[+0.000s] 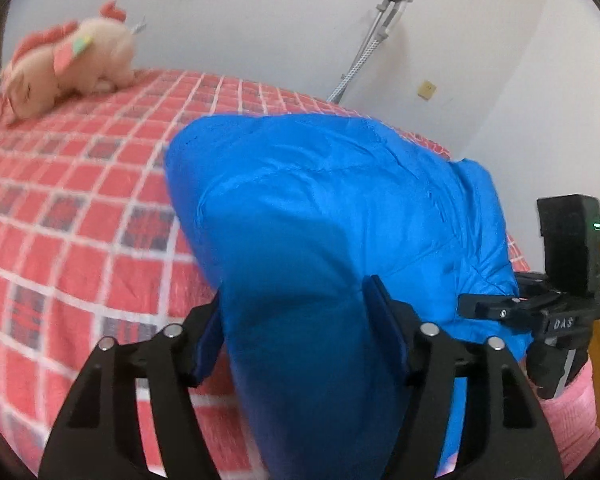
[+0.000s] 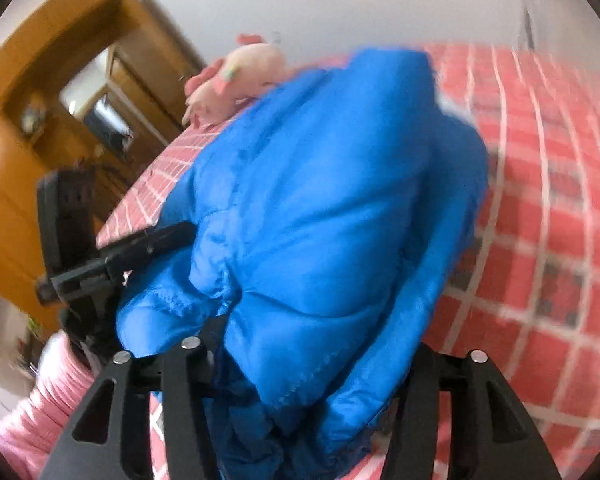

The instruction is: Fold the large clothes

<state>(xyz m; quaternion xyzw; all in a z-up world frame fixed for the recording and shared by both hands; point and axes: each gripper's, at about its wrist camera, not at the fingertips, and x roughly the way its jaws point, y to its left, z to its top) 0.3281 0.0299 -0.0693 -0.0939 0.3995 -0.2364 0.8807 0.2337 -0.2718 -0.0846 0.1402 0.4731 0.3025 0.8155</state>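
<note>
A puffy blue jacket (image 1: 340, 200) is bunched up and lifted over the red checked bedspread (image 1: 60, 208). My left gripper (image 1: 296, 328) is shut on a thick fold of it, with a blue pad pressing on each side. In the right wrist view the jacket (image 2: 332, 208) bulges over my right gripper (image 2: 312, 360), which is shut on another bunch of it; the fabric hides its fingertips. Each gripper shows in the other's view: the right gripper (image 1: 484, 308) grips at the jacket's right edge, and the left gripper (image 2: 156, 244) at its left edge.
A pink plush toy (image 1: 68, 64) lies at the far side of the bed, also seen as the plush toy (image 2: 236, 76). A grey crutch (image 1: 380, 28) leans on the white wall. A wooden wardrobe (image 2: 40, 128) stands beyond the bed edge. A pink sleeve (image 2: 40, 412) is at lower left.
</note>
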